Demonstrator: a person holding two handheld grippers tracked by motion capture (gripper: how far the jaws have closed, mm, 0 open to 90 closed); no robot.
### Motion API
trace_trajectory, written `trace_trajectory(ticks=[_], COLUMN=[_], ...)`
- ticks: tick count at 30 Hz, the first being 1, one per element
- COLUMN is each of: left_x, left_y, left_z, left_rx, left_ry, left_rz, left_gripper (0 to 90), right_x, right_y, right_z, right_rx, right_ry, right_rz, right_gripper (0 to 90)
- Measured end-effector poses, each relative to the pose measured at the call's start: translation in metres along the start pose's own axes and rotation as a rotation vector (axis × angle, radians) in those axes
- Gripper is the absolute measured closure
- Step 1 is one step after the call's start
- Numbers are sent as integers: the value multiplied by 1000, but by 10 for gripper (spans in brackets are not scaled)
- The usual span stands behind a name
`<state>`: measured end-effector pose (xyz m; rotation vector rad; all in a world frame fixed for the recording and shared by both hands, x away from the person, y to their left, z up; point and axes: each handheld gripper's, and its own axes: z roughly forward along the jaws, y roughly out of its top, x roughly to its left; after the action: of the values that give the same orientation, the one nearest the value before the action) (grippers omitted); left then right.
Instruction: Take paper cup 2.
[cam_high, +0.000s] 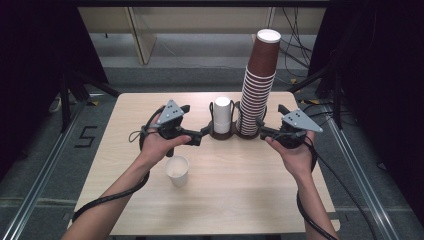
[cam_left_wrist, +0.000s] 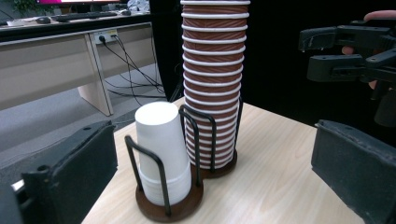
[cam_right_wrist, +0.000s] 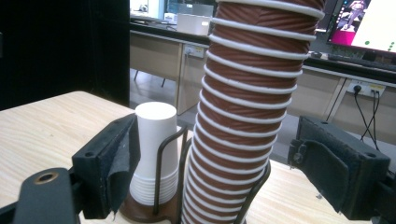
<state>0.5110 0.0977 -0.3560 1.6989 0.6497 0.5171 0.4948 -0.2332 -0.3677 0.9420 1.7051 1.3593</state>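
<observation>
A tall stack of brown ribbed paper cups (cam_high: 258, 82) and a short stack of white cups (cam_high: 222, 115) stand upside down in a two-place wire holder (cam_high: 215, 134) at mid-table. My left gripper (cam_high: 198, 137) hovers open just left of the holder, with nothing between its jaws; in the left gripper view the white stack (cam_left_wrist: 161, 149) and the brown stack (cam_left_wrist: 214, 79) rise ahead of it. My right gripper (cam_high: 260, 130) is at the brown stack's lower right. Its jaws stand open on either side of the brown stack (cam_right_wrist: 243, 116), and the pads (cam_right_wrist: 123, 158) are clear of it.
A single white cup (cam_high: 177, 171) stands upright on the wooden table (cam_high: 240, 200) below my left hand. The holder's black wires (cam_left_wrist: 161, 182) rise around both stacks. Desks, cables and a monitor lie beyond the table's far edge.
</observation>
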Motion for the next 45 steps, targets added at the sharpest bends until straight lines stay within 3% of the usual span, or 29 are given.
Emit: trace_trajectory(ticks=[6,14,22,31,34,45], left_x=[-4,-6,-14,-11,-11,-6], left_y=[10,20,36,56,62,81], left_z=[20,48,77,110,120,151], left_rx=[7,-9,-12,2,4,-1], left_ry=[-10,-7,-24,-30,-35,-60], left_rz=[18,11,42,54,63,33], left_gripper=[0,11,28,40,40,52], right_x=[-6,-10,-16,-26,-31,-45], right_y=[10,31,52,75,84,103], right_z=[4,14,24,35,39,58], right_rx=[-8,-29,-57,-60,-57,-27], right_ry=[-11,-19,-30,-35,-35,-31], right_rz=[4,6,19,51,34,70], right_gripper=[159,159,156,145,137,110])
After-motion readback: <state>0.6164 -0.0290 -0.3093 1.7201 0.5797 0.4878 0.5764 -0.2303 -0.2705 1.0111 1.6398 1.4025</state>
